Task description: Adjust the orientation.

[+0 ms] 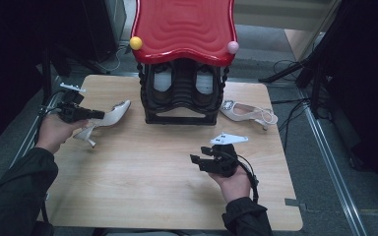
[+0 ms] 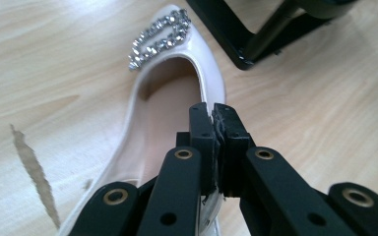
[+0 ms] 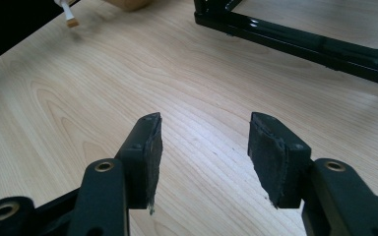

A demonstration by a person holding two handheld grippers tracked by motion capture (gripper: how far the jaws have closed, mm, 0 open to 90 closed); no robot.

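Cream patent heel (image 2: 147, 147), rhinestone buckle (image 2: 160, 39) on toe, left of black shoe rack (image 1: 179, 93), side wall pinched by left gripper (image 2: 212, 115). Right gripper (image 3: 204, 147) spread, empty.

A light wooden table (image 1: 142, 187) stands on grey floor (image 1: 334, 147) amid dark surroundings.

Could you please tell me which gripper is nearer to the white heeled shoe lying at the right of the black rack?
The right. The right gripper hovers open in front of that shoe, apart from it. The left gripper is across the table, shut on the other shoe.
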